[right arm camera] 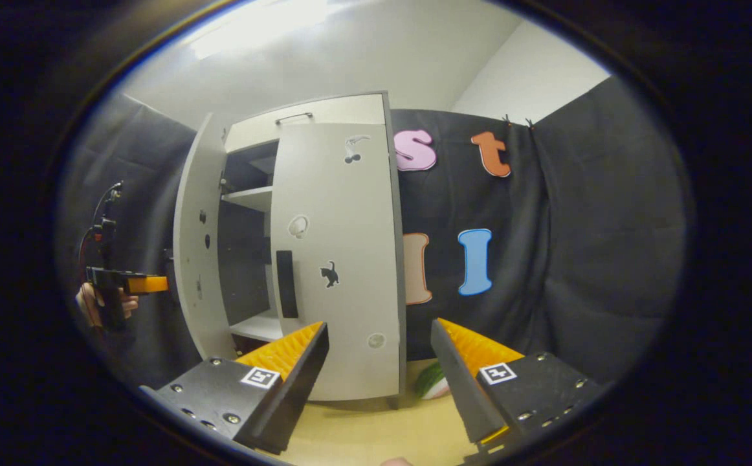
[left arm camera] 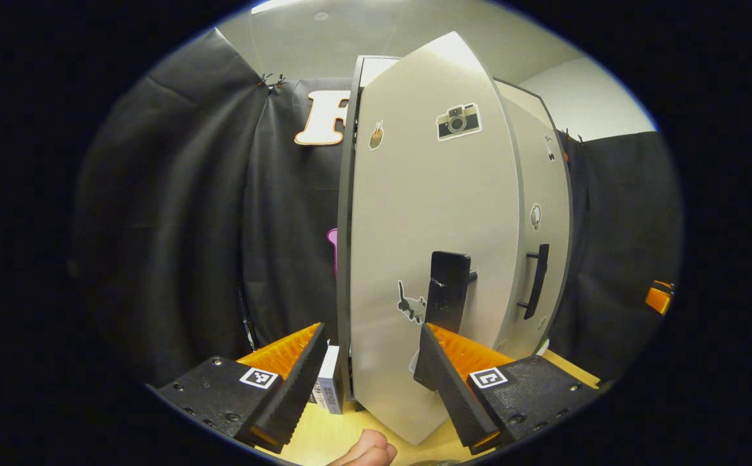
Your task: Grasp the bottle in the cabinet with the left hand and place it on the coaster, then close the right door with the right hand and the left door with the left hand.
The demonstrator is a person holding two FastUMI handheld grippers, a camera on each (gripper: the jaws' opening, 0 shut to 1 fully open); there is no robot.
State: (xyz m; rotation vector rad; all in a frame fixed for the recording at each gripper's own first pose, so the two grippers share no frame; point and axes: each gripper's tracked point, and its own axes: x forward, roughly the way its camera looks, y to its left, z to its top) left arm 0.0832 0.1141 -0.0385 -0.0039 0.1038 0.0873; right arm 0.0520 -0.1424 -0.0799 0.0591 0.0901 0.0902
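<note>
1. The cabinet stood on the wooden counter against the far cloth wall; its right door sat shut or nearly shut.
2. Its left door swung partly open, edge towards the left hand-held gripper, with the door's dark handle just beyond the right finger.
3. The left hand-held gripper pointed level at that door, fingers apart, gripping nothing; in the right gripper view a hand held it out at the far left.
4. The right hand-held gripper hung low before the right door, fingers spread, empty.
5. I could not make out the bottle.
</note>
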